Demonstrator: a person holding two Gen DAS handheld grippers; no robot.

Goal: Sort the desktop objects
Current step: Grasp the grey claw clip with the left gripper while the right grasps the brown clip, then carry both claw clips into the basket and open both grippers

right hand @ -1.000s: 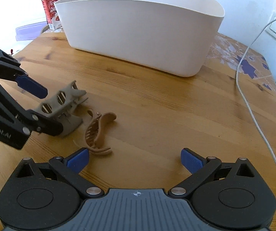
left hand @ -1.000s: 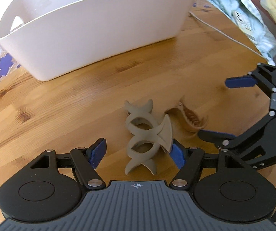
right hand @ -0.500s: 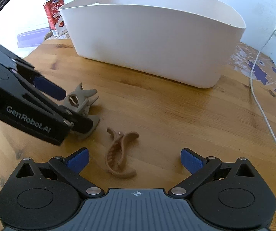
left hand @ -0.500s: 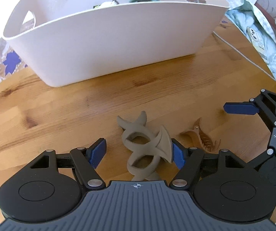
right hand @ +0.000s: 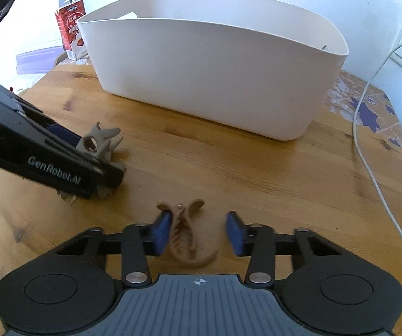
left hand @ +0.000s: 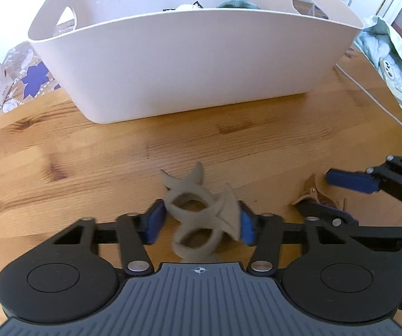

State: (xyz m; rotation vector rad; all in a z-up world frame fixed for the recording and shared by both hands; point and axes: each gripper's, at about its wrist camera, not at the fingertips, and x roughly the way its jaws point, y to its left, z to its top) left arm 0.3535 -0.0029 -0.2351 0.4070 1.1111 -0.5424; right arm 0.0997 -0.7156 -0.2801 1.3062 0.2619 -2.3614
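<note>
Pickup is the step in hand, on both sides. Left claw (left hand: 199,224), low and level over the worktop (left hand: 89,173), has its pads against the grey clip (left hand: 198,212), seemingly pinching it. Next it must lift the clip over the bin (left hand: 189,64) wall ahead. Right claw (right hand: 199,235) sits low, spread around the brown clip (right hand: 185,238); it needs to squeeze first.

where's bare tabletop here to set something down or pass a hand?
Bare wood: the strip between the white bin and both clips, and the patch between the right gripper and the white cable. Crowded: near edge, where left gripper grips the grey clip beside the tan clip.
</note>
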